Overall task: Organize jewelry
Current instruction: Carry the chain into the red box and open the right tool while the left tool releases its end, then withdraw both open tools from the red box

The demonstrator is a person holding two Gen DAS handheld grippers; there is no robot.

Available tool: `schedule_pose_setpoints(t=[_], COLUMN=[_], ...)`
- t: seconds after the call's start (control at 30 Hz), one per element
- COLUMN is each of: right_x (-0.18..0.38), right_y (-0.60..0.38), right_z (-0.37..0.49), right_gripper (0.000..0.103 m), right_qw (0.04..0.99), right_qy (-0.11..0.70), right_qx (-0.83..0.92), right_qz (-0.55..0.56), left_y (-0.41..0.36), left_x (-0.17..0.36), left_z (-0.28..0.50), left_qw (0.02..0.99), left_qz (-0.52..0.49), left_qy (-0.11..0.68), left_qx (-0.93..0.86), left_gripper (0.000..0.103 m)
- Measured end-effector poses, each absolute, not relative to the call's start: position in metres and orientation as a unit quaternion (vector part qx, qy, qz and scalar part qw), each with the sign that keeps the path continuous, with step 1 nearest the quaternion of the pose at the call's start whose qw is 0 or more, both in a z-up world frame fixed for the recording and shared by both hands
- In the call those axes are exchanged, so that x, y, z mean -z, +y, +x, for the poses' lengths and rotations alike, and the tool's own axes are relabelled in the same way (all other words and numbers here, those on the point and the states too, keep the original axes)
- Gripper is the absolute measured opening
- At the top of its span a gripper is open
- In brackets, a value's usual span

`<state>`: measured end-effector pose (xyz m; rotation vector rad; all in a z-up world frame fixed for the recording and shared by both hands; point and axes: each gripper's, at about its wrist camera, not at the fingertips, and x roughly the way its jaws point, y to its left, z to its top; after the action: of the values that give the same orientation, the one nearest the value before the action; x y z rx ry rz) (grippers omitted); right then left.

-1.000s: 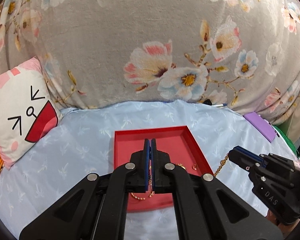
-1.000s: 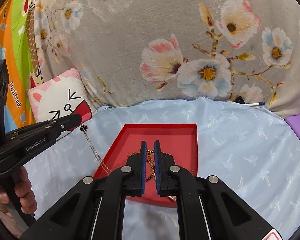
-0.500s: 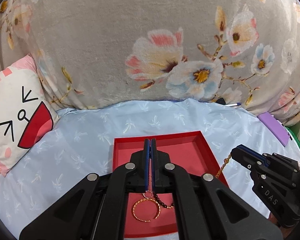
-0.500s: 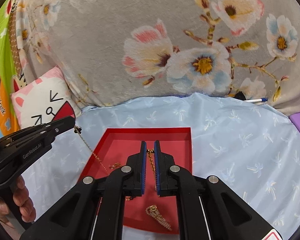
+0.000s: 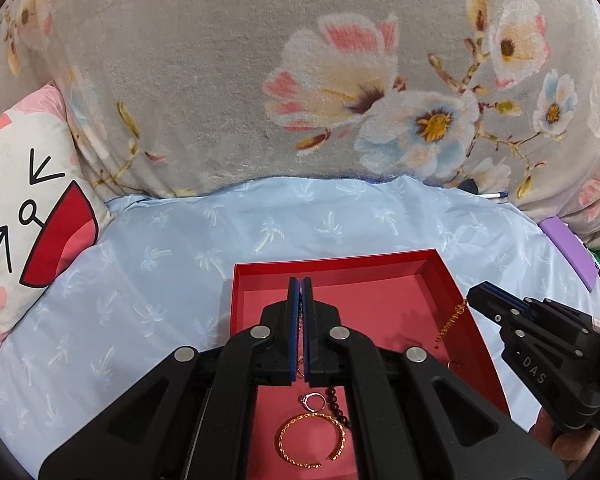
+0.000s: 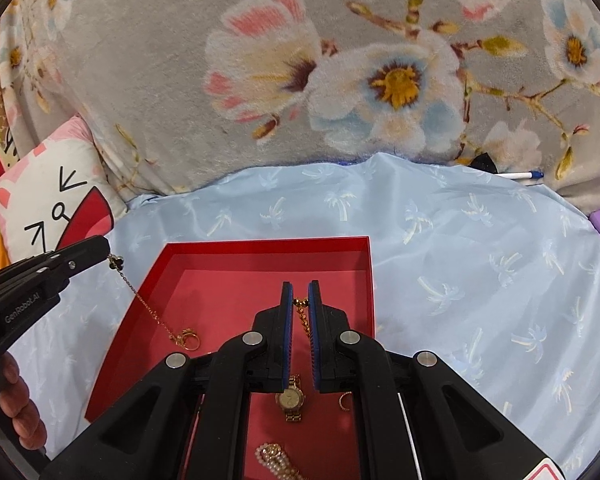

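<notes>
A red tray point(image 5: 340, 268) point(image 6: 260, 246) lies on the light blue sheet. My left gripper point(image 5: 300, 286) point(image 6: 106, 250) is shut on a thin gold necklace point(image 6: 140, 300) with a black clover charm; its chain hangs down into the tray. My right gripper point(image 6: 300, 288) point(image 5: 474, 298) is shut on a beaded gold chain point(image 6: 303, 316) point(image 5: 450, 320) that hangs over the tray. In the tray lie a gold bangle point(image 5: 310, 440), a ring point(image 5: 312, 400), dark beads point(image 5: 336, 404), a gold watch point(image 6: 290, 398), a small hoop point(image 6: 344, 400) and pearls point(image 6: 276, 460).
A grey floral blanket point(image 5: 300, 80) rises behind the sheet. A cat-face pillow point(image 5: 24, 208) point(image 6: 52, 200) sits at the left. A purple case point(image 5: 568, 252) and a pen point(image 6: 520, 176) lie at the right.
Both grippers have risen with their chains, and the view has tilted down, so more jewelry in the near part of the tray shows. The tray has not moved.
</notes>
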<state>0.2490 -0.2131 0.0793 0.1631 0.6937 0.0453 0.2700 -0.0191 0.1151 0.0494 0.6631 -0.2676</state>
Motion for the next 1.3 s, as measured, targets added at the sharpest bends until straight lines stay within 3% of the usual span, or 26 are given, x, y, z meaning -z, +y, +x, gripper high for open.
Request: schedule_pose_setpoints(t=[0.77,0.87,1.0,1.23,1.3], right_x=[-0.061,-0.060,-0.061,-0.062,-0.062], right_y=[-0.182,-0.182,-0.184,-0.187,-0.187], right_z=[0.288,0.287,0.285,0.272,0.266], right_gripper=[0.007,0.011,0.018,0.021,0.026], right_qw=[0.928,0.930,0.932,0.933,0.934], right_qy=[0.369,0.364,0.358,0.353,0.351], right_qx=[-0.024,-0.021,-0.019,-0.020,-0.020], right_qz=[0.050,0.050,0.051,0.059,0.061], left_y=[-0.013,-0.013,-0.014,-0.020,-0.022], left_x=[-0.092,-0.090,-0.088,-0.085,-0.083], left_z=[0.291,0.290,0.289,0.280,0.276], left_qw=[0.932,0.932,0.936,0.937,0.936], left_qz=[0.016,0.019,0.023,0.037,0.040], left_qy=[0.342,0.341,0.336,0.332,0.333], left_qx=[0.120,0.119,0.106,0.106,0.107], left_gripper=[0.001,0.002,0.040,0.040,0.040])
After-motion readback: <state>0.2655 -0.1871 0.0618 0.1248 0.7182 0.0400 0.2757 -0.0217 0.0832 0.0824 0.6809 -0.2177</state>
